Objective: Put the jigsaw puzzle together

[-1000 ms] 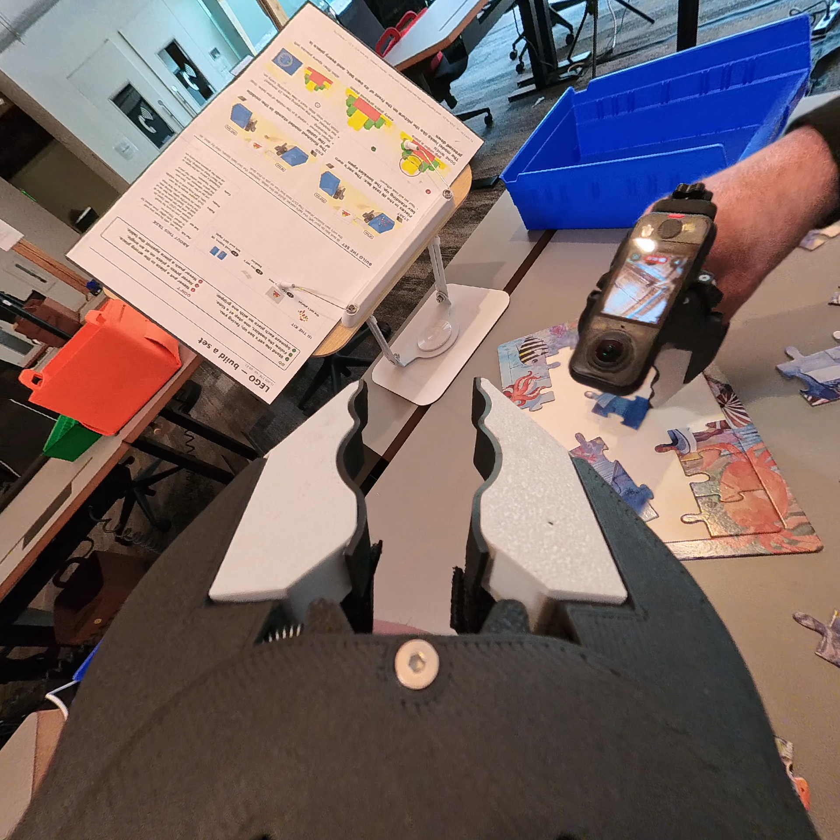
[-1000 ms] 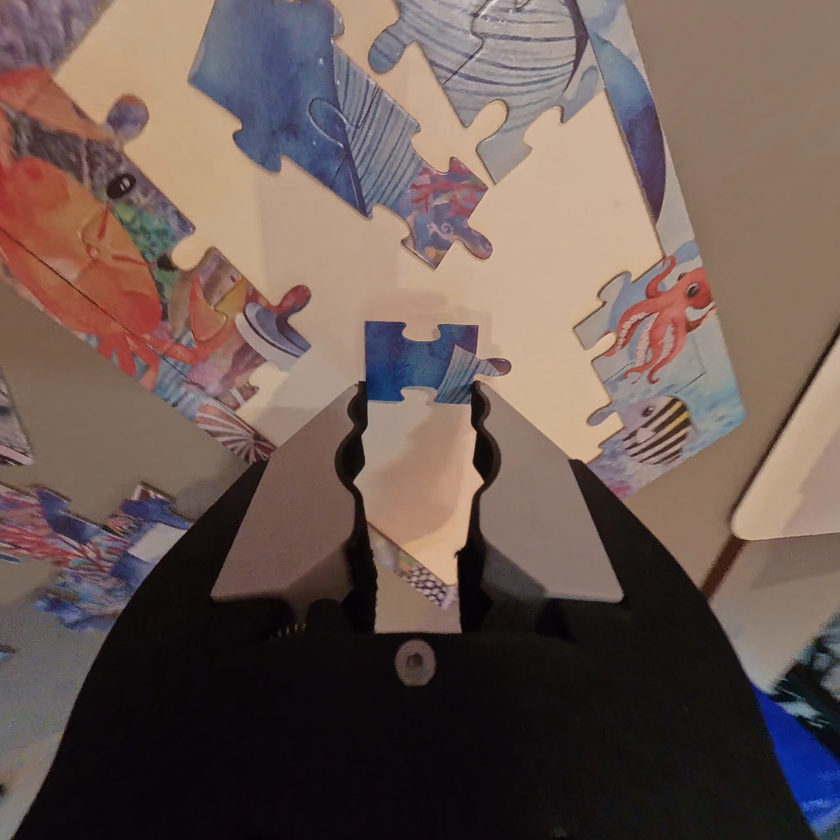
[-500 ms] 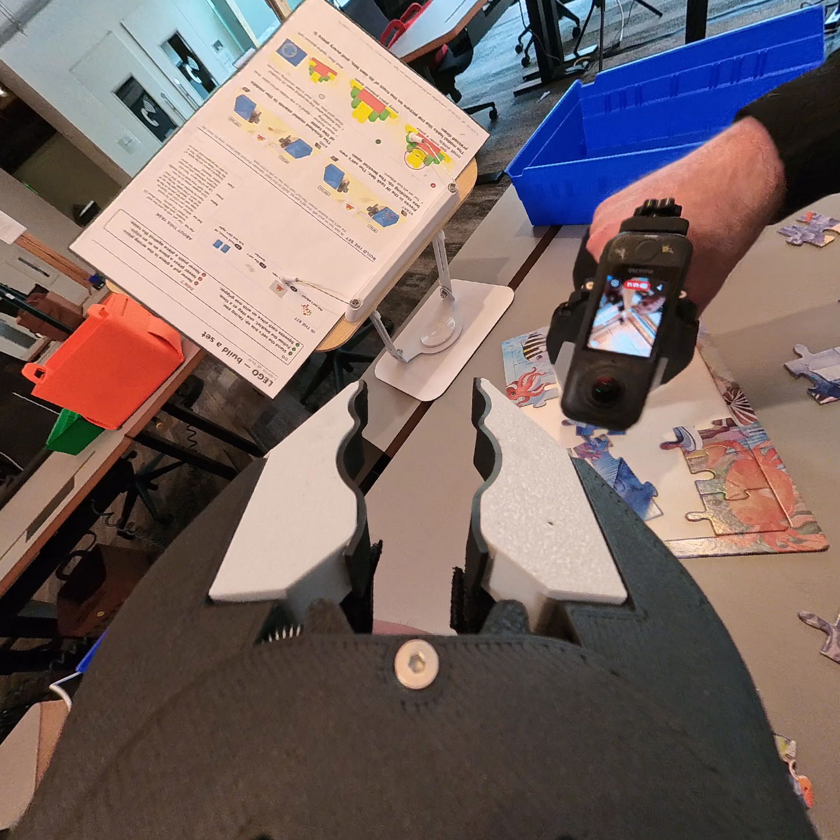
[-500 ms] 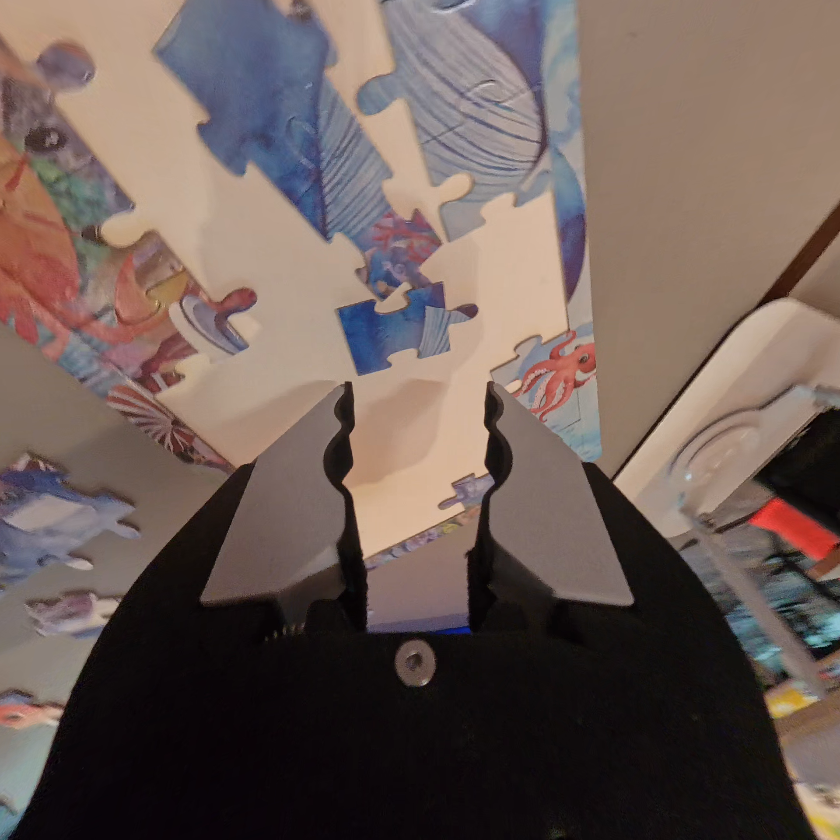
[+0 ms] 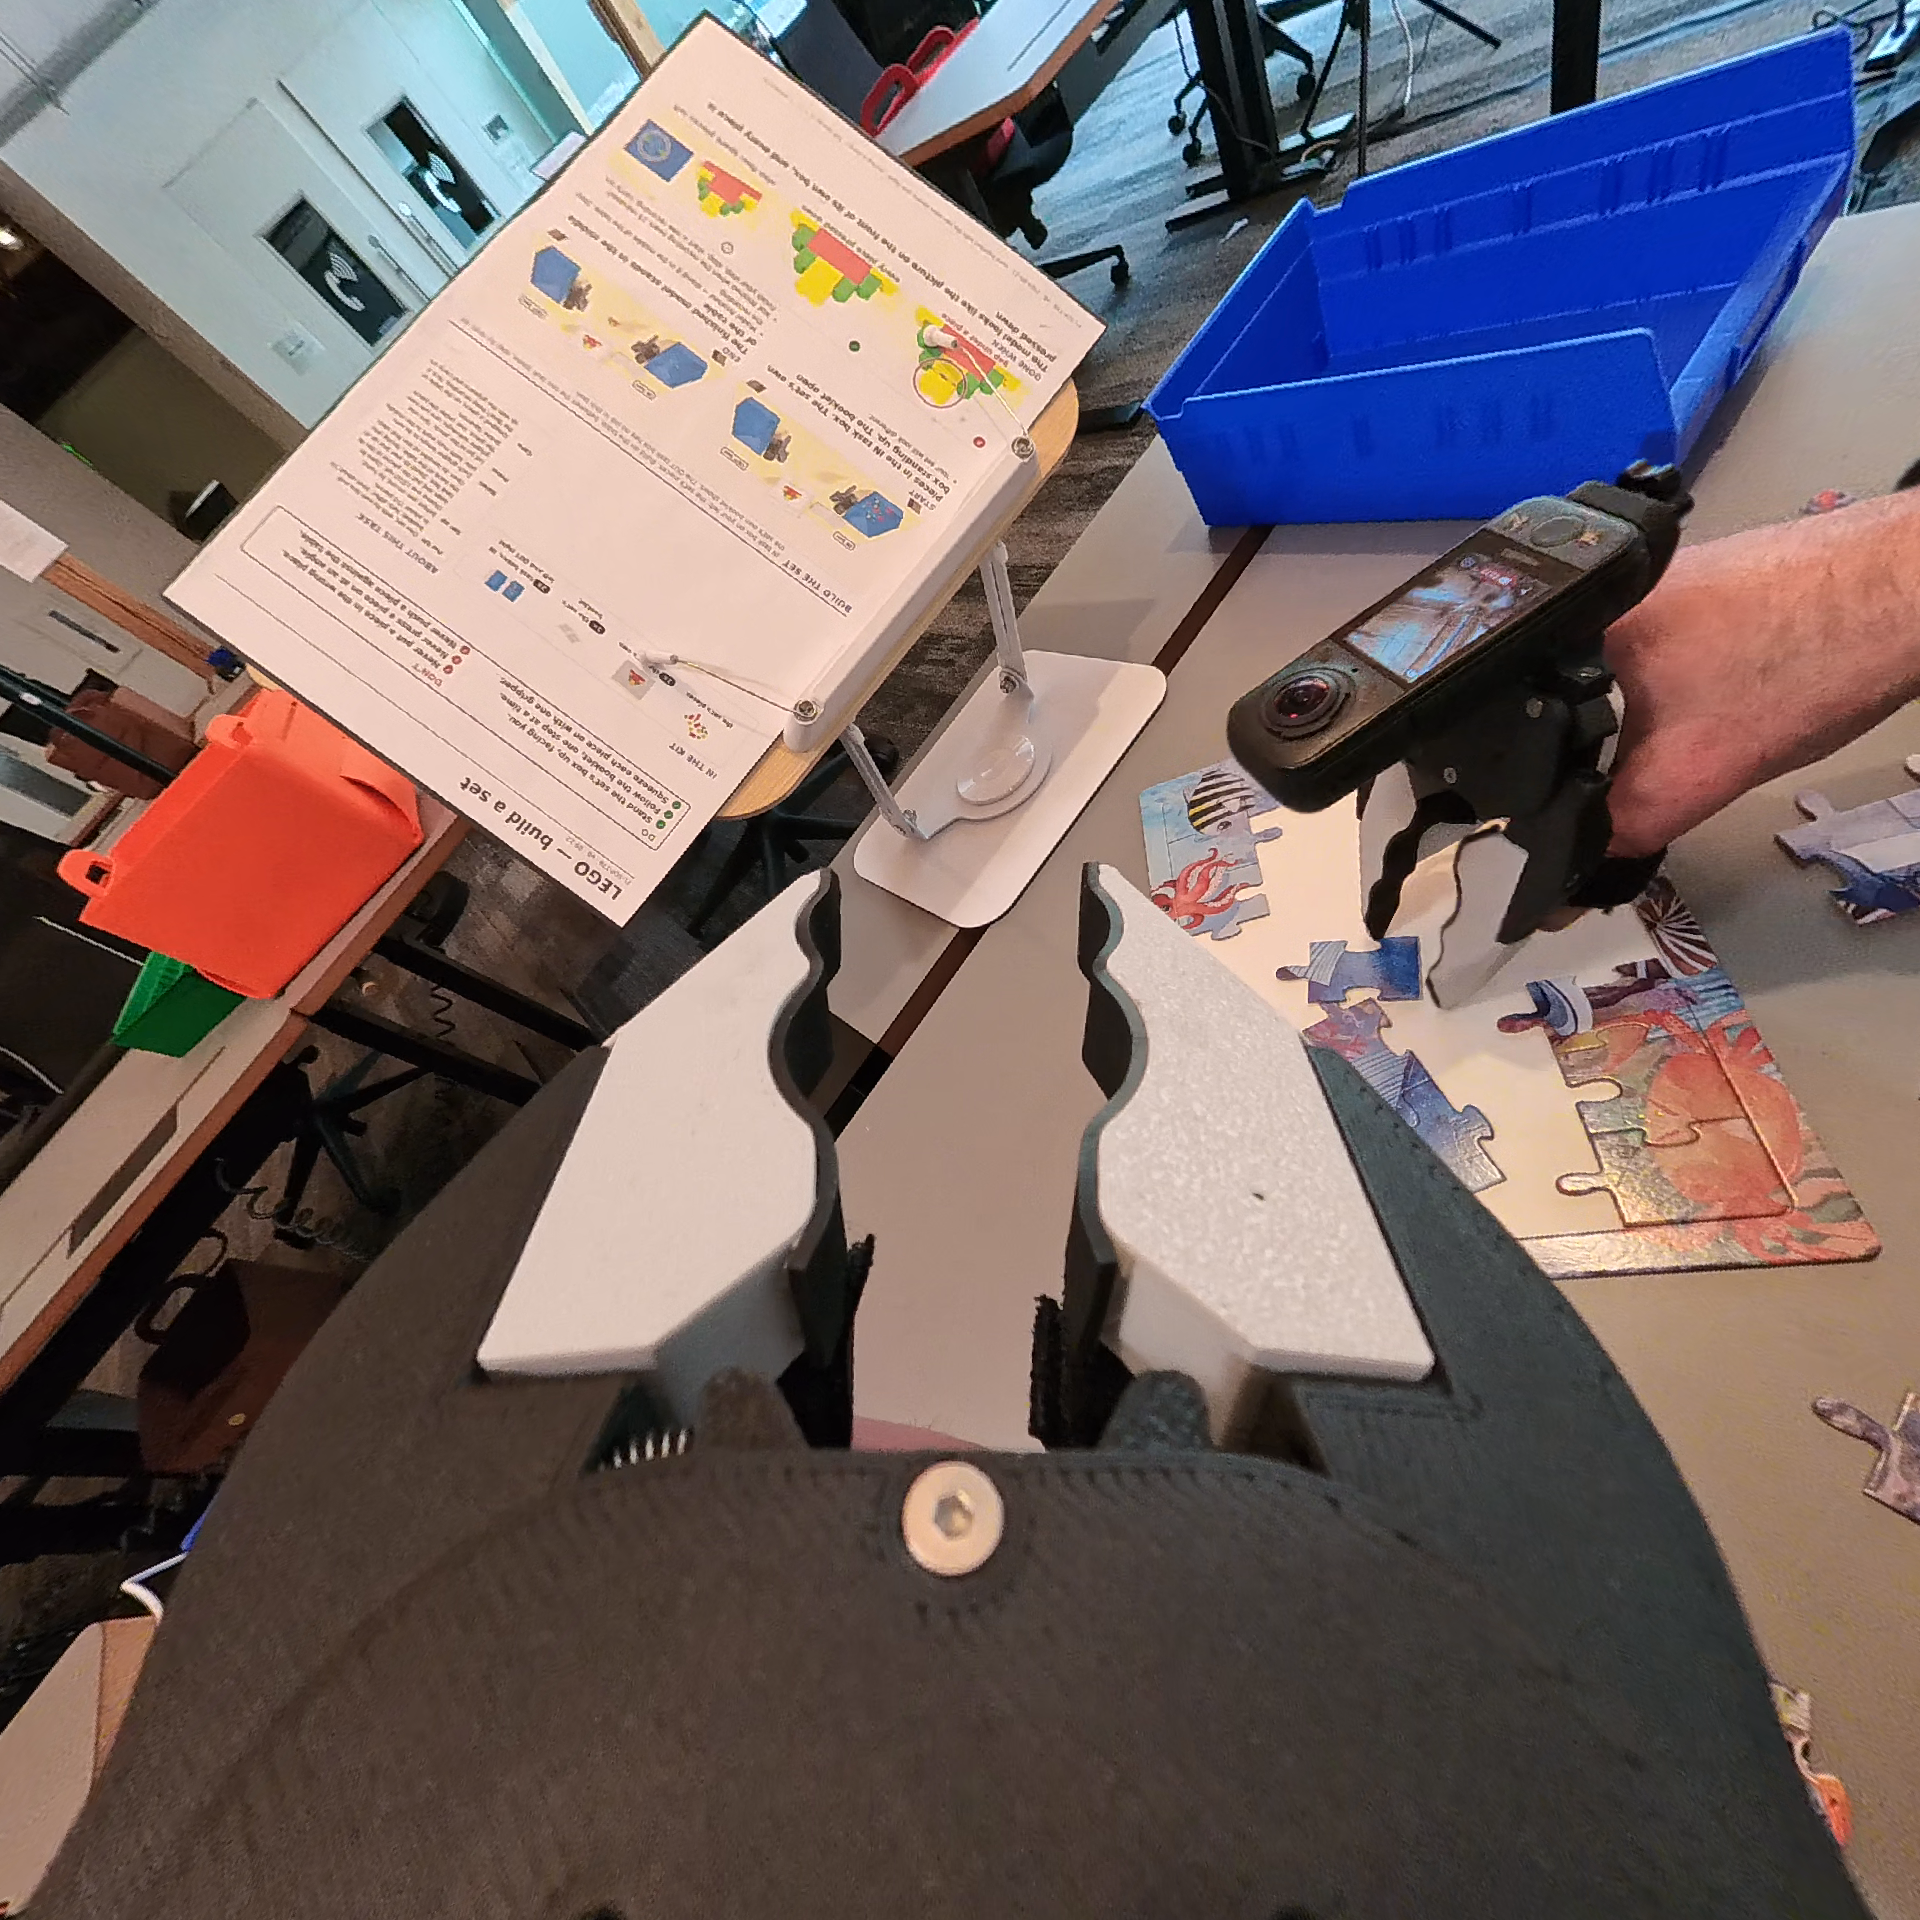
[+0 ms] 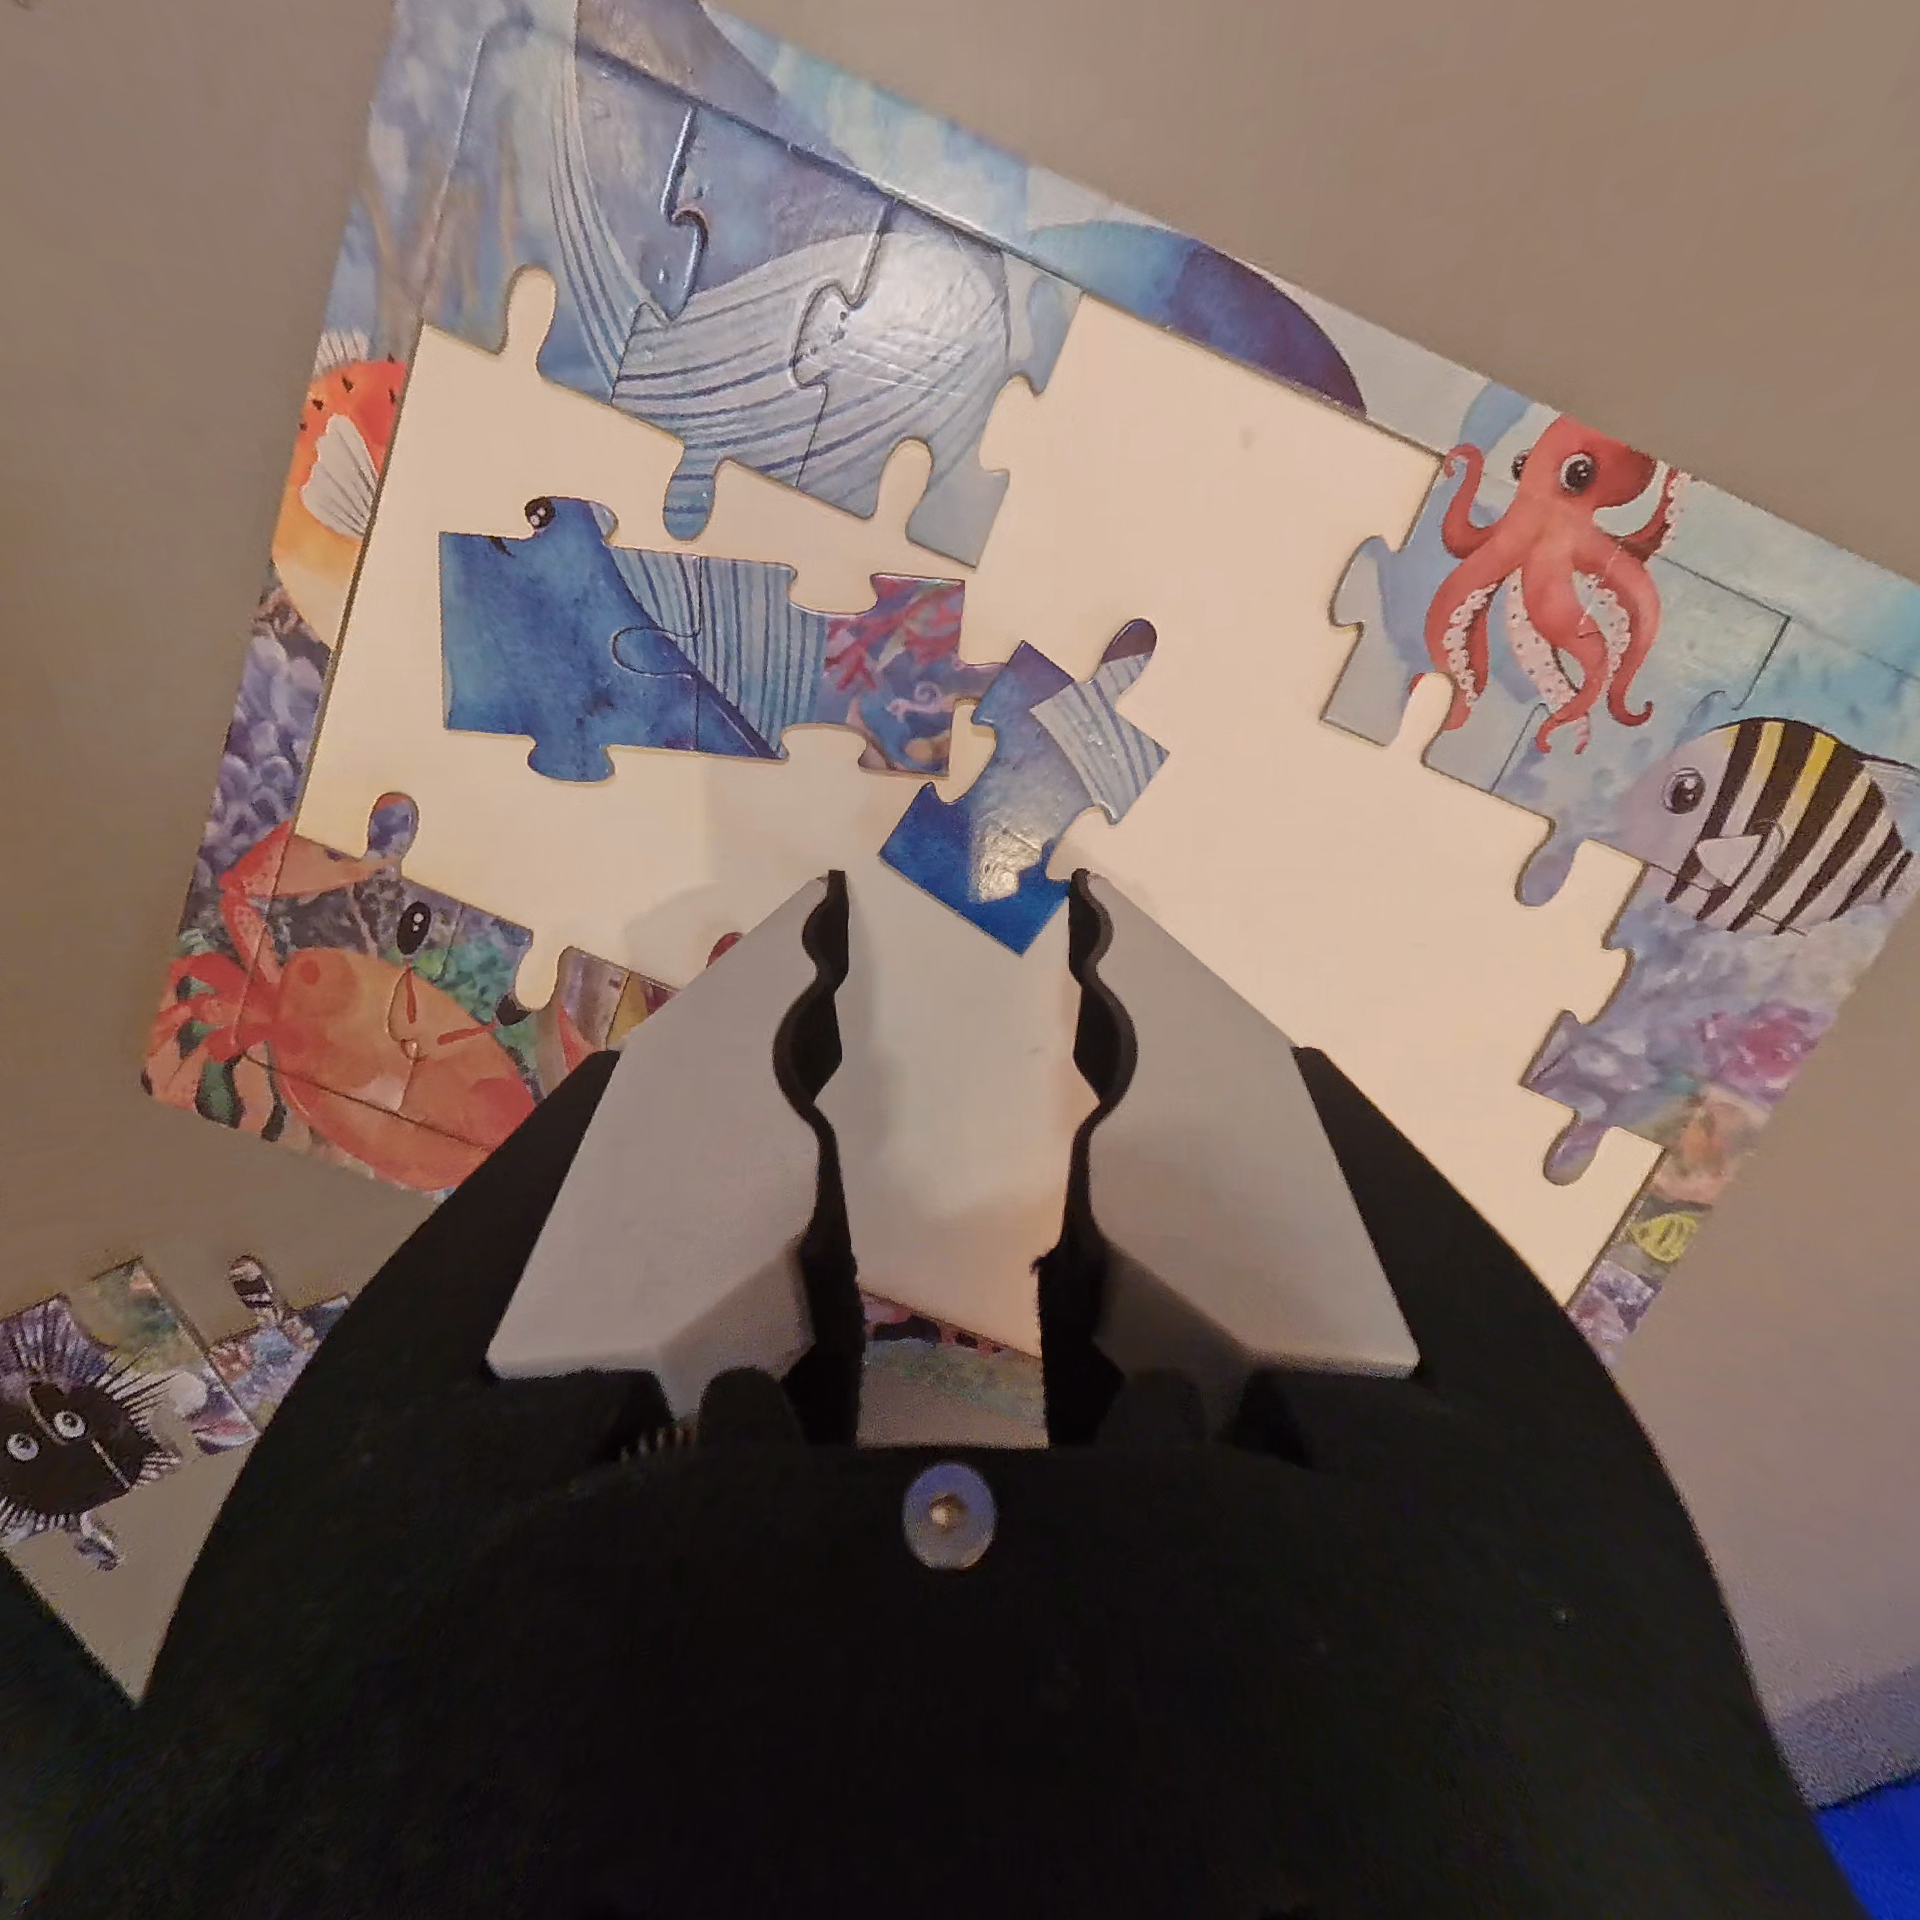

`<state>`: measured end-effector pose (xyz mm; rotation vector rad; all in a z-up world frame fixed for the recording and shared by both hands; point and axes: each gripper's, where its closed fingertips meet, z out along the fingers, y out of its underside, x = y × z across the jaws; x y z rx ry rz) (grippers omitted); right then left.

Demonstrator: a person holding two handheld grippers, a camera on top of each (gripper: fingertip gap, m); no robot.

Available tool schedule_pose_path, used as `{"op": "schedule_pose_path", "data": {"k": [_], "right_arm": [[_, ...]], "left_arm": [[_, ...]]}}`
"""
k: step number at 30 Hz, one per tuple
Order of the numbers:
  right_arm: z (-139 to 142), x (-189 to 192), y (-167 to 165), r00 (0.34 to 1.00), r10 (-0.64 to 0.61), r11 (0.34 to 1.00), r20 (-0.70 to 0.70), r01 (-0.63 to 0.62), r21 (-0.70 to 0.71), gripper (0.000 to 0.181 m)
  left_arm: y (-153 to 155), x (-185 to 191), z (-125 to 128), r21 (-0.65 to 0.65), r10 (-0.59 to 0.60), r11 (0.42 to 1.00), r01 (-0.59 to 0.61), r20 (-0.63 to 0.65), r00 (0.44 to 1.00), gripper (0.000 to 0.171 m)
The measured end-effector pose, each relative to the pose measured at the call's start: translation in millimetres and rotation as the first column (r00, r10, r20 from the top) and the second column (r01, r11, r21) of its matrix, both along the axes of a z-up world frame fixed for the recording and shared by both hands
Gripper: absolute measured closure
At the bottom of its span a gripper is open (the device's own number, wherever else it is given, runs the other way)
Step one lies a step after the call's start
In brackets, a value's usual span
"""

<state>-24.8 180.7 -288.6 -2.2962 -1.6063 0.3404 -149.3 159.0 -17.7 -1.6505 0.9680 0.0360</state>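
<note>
A: The right hand-held gripper (image 6: pixel 956 883) now gapes empty; a second ago it pinched the blue puzzle piece (image 6: pixel 1023 795).

B: Released onto the puzzle tray (image 6: pixel 1247 748), crooked beside the whale strip (image 6: pixel 686 675), unseated. Left hand-held gripper (image 5: pixel 956 914)?

A: Apart, idle. The crab corner (image 6: pixel 343 1008) is partly hidden.

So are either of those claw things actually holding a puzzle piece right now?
No, nothing is held. The right gripper is open, and the blue puzzle piece lies loose on the puzzle tray just past its fingertips. The left gripper is open and empty too.
</note>
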Motion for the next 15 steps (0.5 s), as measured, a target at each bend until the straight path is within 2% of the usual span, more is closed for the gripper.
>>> {"op": "schedule_pose_path", "data": {"k": [2,4,8,12,15], "right_arm": [[0,0,1,1.000,-0.006,1.000,-0.008,0.006,0.001,0.144],[1,0,2,1.000,-0.001,1.000,-0.012,0.001,0.002,0.158],[1,-1,3,1.000,0.004,1.000,-0.024,-0.004,-0.007,0.160],[6,-3,1,0.999,0.026,1.000,-0.038,-0.026,0.013,0.156],[20,-17,-6,0.990,0.111,0.992,-0.085,-0.106,0.063,0.144]], "left_arm": [[0,0,0,-0.002,0.000,1.000,0.000,0.000,1.000,0.127],[1,0,-1,-0.003,0.000,1.000,0.000,-0.001,1.000,0.127],[1,-3,0,-0.002,0.005,1.000,-0.005,0.003,1.000,0.127],[1,-3,0,0.000,0.005,1.000,-0.005,0.004,1.000,0.127],[1,-1,-1,-0.002,0.002,1.000,-0.002,-0.001,1.000,0.127]]}}
